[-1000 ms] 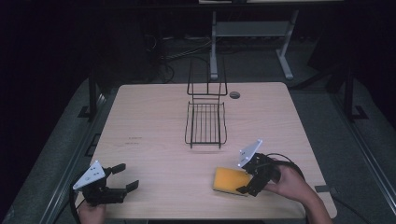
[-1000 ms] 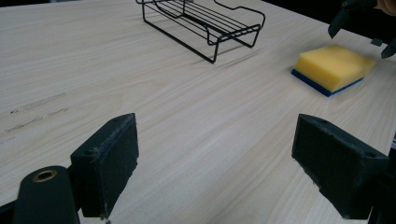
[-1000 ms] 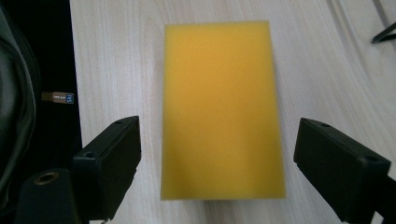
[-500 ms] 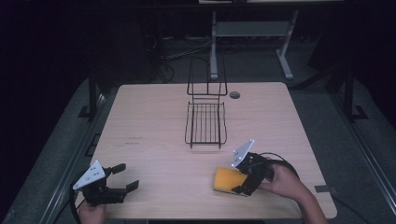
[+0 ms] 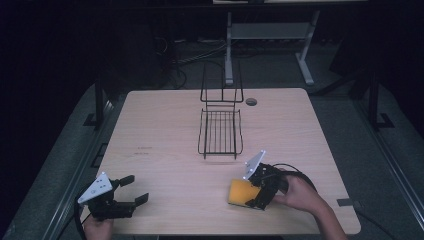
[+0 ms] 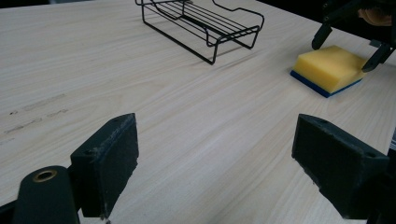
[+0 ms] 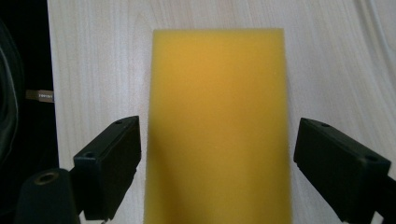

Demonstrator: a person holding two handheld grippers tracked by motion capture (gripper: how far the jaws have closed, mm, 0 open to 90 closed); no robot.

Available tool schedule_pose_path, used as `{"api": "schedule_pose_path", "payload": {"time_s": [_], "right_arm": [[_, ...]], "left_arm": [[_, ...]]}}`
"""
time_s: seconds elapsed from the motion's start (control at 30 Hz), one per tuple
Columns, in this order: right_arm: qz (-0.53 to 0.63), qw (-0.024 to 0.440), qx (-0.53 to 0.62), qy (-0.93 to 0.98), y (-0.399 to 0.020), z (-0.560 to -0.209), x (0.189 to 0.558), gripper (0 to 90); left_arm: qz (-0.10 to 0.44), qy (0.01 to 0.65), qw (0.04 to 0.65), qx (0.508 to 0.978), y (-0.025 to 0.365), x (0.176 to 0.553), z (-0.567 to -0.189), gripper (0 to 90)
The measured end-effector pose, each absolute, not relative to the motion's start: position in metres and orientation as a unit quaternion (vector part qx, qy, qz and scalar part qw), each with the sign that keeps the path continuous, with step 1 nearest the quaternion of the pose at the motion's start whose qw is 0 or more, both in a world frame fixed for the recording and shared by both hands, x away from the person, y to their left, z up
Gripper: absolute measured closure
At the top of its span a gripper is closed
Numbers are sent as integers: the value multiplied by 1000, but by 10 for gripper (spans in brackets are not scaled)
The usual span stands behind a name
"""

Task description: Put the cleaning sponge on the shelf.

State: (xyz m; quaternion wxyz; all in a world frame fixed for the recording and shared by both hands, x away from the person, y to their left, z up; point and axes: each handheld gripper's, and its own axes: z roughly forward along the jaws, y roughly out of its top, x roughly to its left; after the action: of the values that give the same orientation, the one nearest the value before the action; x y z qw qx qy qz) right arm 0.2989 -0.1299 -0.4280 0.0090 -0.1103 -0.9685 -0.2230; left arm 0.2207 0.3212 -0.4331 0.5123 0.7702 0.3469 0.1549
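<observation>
A yellow sponge (image 5: pixel 240 193) with a blue underside lies flat on the wooden table (image 5: pixel 165 125) near the front right. My right gripper (image 5: pixel 256 192) is open and lowered over the sponge, one jaw on each side. In the right gripper view the sponge (image 7: pixel 217 126) runs between the two jaws of my right gripper (image 7: pixel 215 158) with a small gap on either side. My left gripper (image 5: pixel 136 189) is open at the front left, holding nothing. From the left gripper view my left gripper (image 6: pixel 215 158) faces bare table, with the sponge (image 6: pixel 329 65) and the right gripper (image 6: pixel 346 50) farther off.
A black wire basket (image 5: pixel 220 131) with a tall back frame stands at the middle of the table, also seen in the left gripper view (image 6: pixel 201 23). A round cable hole (image 5: pixel 251 101) is behind it. The table's front edge is close to both hands.
My right gripper has moved left and down over the sponge, so its jaws now straddle it. The sponge and the left gripper have stayed put.
</observation>
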Motion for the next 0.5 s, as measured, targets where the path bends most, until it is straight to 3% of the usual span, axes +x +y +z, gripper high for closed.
{"api": "schedule_pose_path", "payload": {"time_s": [0.5], "right_arm": [[-215,13,-106,-971,-121,-436,301,144]], "left_arm": [[153,347,514,770,322,221,-433,140]]}}
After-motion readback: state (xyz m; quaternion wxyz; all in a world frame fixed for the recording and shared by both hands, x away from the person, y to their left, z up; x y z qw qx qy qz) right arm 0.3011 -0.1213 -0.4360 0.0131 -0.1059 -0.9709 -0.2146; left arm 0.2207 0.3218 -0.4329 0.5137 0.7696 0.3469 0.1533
